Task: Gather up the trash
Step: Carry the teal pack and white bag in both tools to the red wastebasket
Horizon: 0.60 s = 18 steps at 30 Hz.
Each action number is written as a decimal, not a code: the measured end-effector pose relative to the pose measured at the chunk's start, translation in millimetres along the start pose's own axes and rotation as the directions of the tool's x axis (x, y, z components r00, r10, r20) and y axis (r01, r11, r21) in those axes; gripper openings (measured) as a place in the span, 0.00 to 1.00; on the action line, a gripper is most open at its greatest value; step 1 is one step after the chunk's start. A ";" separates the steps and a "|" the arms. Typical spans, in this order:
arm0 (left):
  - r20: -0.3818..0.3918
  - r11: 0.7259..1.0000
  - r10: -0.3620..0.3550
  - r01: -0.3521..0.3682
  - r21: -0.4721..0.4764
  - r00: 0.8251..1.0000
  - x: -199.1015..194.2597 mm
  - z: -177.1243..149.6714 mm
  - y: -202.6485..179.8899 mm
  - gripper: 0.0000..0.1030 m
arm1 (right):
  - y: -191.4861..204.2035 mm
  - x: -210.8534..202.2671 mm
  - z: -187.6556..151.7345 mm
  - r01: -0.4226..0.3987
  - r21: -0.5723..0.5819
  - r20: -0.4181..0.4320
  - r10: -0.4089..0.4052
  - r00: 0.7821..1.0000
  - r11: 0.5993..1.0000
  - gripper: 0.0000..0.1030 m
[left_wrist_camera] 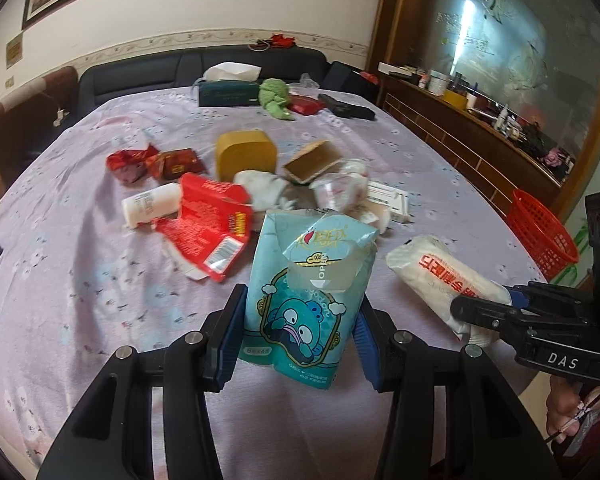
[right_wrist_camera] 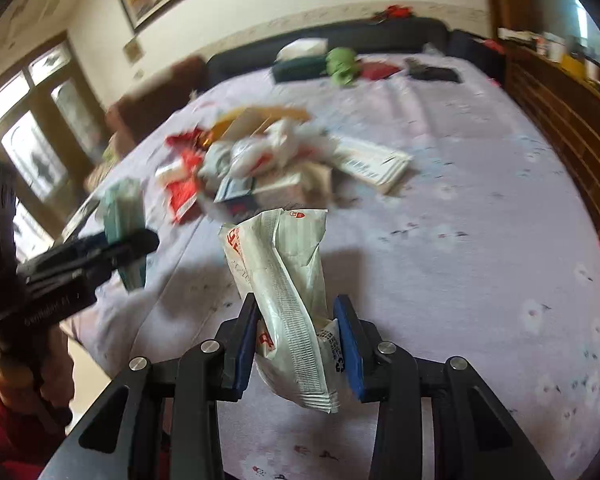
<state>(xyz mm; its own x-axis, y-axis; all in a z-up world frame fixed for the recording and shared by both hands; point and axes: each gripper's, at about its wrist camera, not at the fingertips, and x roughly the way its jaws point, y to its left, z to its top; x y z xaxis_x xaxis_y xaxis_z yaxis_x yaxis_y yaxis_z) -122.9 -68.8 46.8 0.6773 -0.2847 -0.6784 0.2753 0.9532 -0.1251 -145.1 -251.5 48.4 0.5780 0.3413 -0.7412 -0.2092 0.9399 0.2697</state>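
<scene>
Litter heaped mid-surface, two packs held near the front edge

On the surface (left_wrist_camera: 80,300), a pile of wrappers (left_wrist_camera: 208,224) lies in the middle, with the tissue box (left_wrist_camera: 228,88) and a soft toy (left_wrist_camera: 274,98) at the far edge. The left tongs (left_wrist_camera: 296,340) hold a tissue pack (left_wrist_camera: 300,300) left of the right tongs (right_wrist_camera: 296,344), which hold a wrapper (right_wrist_camera: 284,280). A basket (left_wrist_camera: 540,232) sits beyond the right edge.

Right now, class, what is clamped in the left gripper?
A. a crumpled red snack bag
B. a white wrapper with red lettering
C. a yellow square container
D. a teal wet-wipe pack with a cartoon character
D: in the left wrist view the left gripper pinches the teal wet-wipe pack between its blue pads, while the white wrapper sits in the right gripper.
</scene>
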 end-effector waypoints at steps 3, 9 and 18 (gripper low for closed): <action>-0.003 1.000 -0.015 0.016 0.020 1.000 3.1 1.5 -10.5 0.47 | -3.1 -4.9 -0.3 0.007 0.025 0.008 -0.007 1.000 1.000 0.39; -0.016 0.999 -0.021 0.022 0.041 1.000 10.6 0.8 -20.8 0.47 | -7.2 -9.5 -3.8 0.022 0.039 0.023 -0.023 0.999 0.999 0.39; -0.027 0.998 -0.025 0.027 0.060 0.999 17.5 2.8 -27.6 0.47 | -15.0 -7.1 -5.3 0.018 0.071 0.015 -0.019 1.000 0.997 0.39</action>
<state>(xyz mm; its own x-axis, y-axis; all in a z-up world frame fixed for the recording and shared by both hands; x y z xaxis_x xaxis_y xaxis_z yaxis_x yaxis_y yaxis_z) -116.7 -100.3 40.4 0.6516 -0.3058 -0.6942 0.3339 0.9374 -0.0995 -150.3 -268.0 46.4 0.5934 0.3234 -0.7371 -0.1425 0.9435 0.2992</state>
